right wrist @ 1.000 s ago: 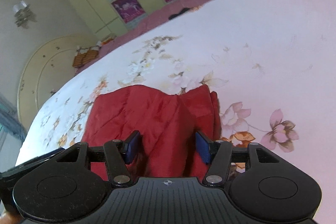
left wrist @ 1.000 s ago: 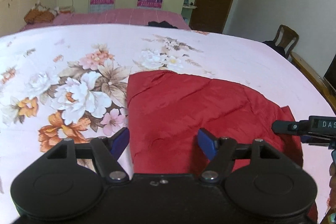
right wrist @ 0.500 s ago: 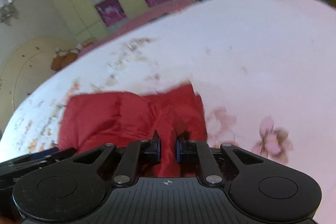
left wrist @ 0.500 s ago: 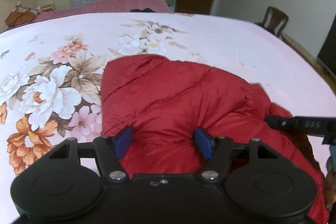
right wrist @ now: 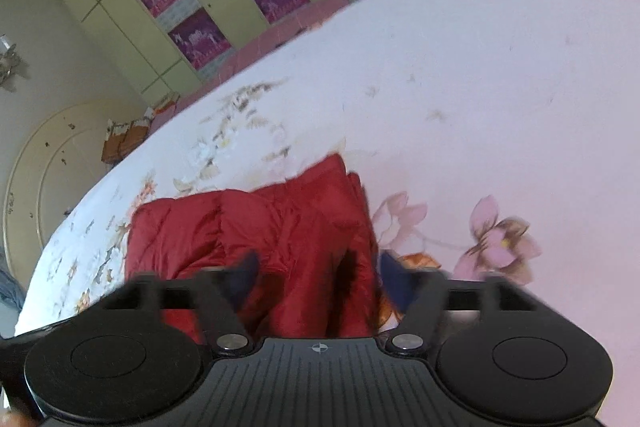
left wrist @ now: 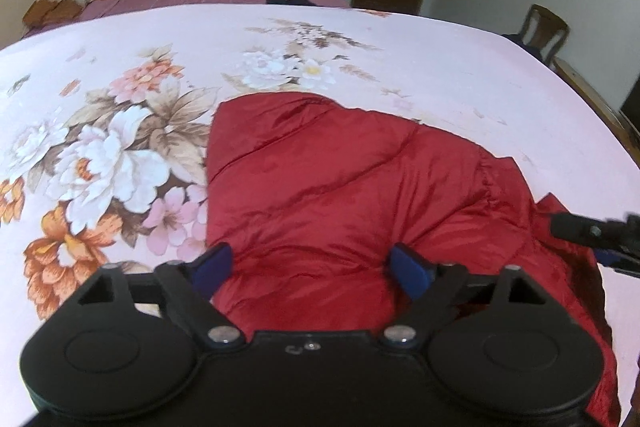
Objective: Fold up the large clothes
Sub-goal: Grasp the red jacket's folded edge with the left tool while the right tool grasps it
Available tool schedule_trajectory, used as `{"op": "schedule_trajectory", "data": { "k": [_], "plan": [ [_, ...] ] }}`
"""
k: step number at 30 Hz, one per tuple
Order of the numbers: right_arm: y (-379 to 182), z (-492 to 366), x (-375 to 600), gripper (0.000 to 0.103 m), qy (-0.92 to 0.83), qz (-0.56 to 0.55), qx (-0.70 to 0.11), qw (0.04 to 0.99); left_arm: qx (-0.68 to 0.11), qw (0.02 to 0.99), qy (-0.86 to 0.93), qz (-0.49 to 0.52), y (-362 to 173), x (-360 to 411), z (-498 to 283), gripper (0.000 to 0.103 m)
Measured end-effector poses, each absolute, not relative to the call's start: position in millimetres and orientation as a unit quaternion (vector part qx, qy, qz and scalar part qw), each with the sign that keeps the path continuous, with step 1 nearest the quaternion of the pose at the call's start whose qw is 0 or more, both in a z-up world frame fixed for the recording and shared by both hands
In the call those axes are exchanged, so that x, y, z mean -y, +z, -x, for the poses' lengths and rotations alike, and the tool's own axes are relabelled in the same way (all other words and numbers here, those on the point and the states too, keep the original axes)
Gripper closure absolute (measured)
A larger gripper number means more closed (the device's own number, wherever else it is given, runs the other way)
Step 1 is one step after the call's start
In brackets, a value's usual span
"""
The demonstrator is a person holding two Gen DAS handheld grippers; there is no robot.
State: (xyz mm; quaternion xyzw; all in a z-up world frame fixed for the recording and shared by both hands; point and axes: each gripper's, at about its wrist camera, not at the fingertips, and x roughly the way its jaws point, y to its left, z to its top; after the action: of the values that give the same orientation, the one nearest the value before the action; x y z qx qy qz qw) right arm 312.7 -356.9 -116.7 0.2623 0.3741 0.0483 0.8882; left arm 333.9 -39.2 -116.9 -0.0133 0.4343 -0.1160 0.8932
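The red padded jacket (left wrist: 344, 195) is laid on the floral bedspread (left wrist: 120, 147), long axis running 10 to 4 o'clock in the left wrist view. Left gripper (left wrist: 310, 267) and right gripper (right wrist: 316, 275) jaws, just opened, are spread over its near edge, nothing pinched.

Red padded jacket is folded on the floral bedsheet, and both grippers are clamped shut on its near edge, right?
Not quite. The red padded jacket does lie folded on the floral bedsheet, but neither gripper is clamped: the left gripper shows open jaws in the left wrist view, and the right gripper has just been opening, pads apart around the fabric, in the right wrist view.
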Motion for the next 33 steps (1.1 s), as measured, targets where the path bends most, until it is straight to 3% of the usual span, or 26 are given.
{"op": "schedule_trajectory", "data": {
  "k": [6, 10, 23, 26, 33],
  "plan": [
    [-109.2, -303.9, 361.7, 0.034, 0.059, -0.268, -0.384, 0.882, -0.451, 0.885, -0.111, 0.044, -106.5, 28.8, -328.3, 0.011],
    [-108.0, -297.1, 366.6, 0.034, 0.074, -0.274, -0.394, 0.874, -0.457, 0.88, -0.117, 0.059, -98.8, 20.0, -317.1, 0.003],
    [-124.5, -284.9, 370.9, 0.033, 0.115, -0.351, -0.422, 0.828, -0.505, 0.838, -0.136, 0.157, -115.2, -8.8, -293.1, 0.0],
    [-135.0, -287.0, 367.7, 0.016, 0.11, -0.361, -0.432, 0.819, -0.509, 0.83, -0.146, 0.177, -125.2, -7.8, -293.1, 0.0],
    [-152.9, -290.6, 361.9, 0.016, 0.141, -0.372, -0.441, 0.804, -0.511, 0.816, -0.163, 0.214, -143.7, -4.2, -293.7, 0.006]
  ]
}}
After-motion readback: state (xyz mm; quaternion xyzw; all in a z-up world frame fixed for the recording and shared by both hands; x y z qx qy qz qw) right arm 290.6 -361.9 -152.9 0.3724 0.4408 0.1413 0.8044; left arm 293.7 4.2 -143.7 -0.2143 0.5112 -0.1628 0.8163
